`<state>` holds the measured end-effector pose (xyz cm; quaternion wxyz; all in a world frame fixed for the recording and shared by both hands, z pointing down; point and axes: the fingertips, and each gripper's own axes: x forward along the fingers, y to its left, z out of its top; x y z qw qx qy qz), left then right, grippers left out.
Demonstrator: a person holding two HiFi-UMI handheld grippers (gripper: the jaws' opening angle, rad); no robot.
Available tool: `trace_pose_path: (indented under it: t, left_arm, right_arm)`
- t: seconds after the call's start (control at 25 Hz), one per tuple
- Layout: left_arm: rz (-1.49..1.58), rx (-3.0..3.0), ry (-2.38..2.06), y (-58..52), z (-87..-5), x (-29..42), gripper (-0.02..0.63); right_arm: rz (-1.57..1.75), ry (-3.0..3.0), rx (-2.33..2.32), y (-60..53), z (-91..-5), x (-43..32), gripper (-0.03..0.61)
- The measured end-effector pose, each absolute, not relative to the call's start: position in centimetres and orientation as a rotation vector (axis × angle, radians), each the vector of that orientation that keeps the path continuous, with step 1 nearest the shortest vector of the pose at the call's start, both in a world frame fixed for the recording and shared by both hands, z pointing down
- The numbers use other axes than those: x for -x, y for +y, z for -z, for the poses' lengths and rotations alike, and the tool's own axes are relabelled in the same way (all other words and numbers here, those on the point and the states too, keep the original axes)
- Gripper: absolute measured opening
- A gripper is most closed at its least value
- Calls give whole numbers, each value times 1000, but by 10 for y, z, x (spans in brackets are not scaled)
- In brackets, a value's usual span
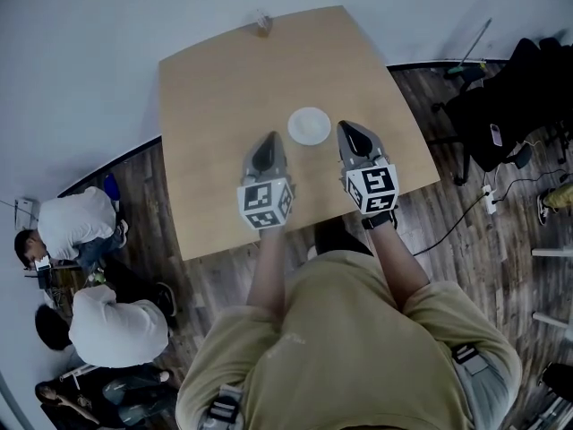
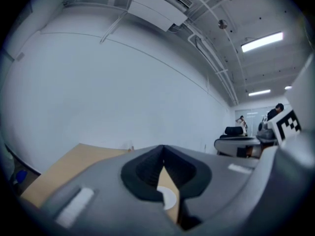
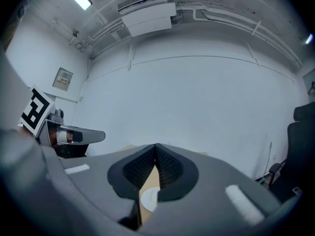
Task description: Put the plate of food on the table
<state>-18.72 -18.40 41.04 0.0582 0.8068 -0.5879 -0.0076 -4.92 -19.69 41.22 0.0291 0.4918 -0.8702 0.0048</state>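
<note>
Our left gripper (image 1: 268, 140) and right gripper (image 1: 346, 130) flank the plate (image 1: 309, 125), jaws closed and empty; a stray swing could shove it.

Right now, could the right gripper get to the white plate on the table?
Probably yes. The white plate lies on the table close beside the right gripper, with nothing between them. Its jaws are shut, so they must open first.
</note>
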Motion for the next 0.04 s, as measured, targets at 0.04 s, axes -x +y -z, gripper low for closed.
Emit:
trace_pose_path:
  t: [0.04]
  left_arm:
    - [20,-2444,-1779,-185,-413,186,2]
  right_arm:
    - [-21,-2683,-1516,-197,-415,49,5]
